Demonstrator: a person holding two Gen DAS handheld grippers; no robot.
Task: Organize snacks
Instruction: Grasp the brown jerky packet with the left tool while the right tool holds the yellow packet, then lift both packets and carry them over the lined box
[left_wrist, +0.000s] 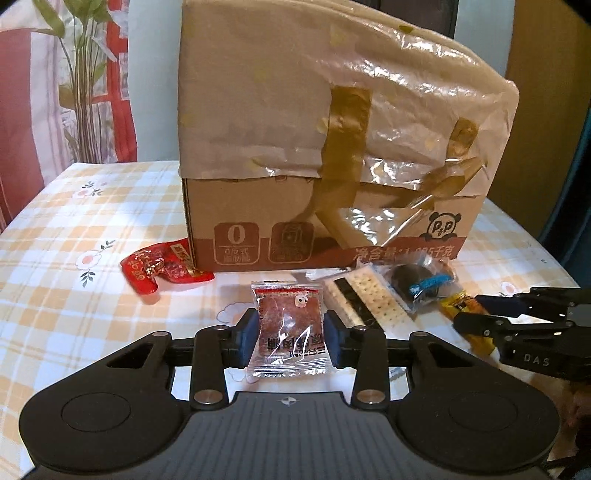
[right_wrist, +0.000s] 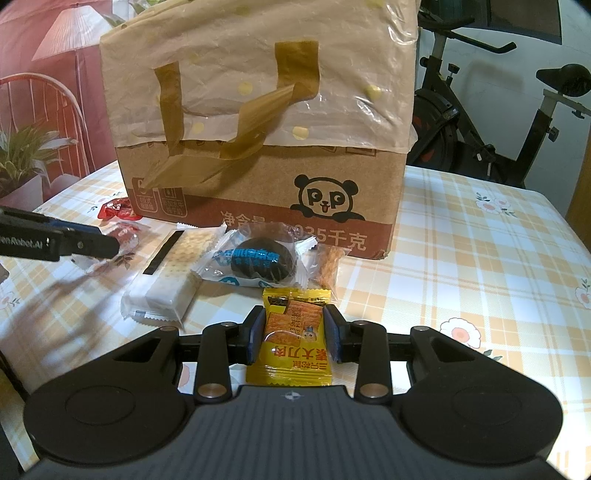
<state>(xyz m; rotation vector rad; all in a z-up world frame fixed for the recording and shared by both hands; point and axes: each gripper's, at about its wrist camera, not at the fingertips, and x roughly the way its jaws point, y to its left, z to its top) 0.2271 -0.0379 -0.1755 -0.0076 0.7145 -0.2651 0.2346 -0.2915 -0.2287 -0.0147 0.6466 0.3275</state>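
Snack packets run lengthwise up mid-frame: our left fingers pinch a reddish packet, our right fingers a yellow packet, both angled down over the bench.

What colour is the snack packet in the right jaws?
Yellow, with orange crackers pictured: the snack packet shows best in the right wrist view.

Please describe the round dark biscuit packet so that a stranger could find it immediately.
Start at the big cardboard box with the panda face. On the tablecloth just before its front lies a row of snacks; the biscuit packet is between the white cracker pack and a small orange stick snack. Only it shows a round dark biscuit under clear wrap with blue print.
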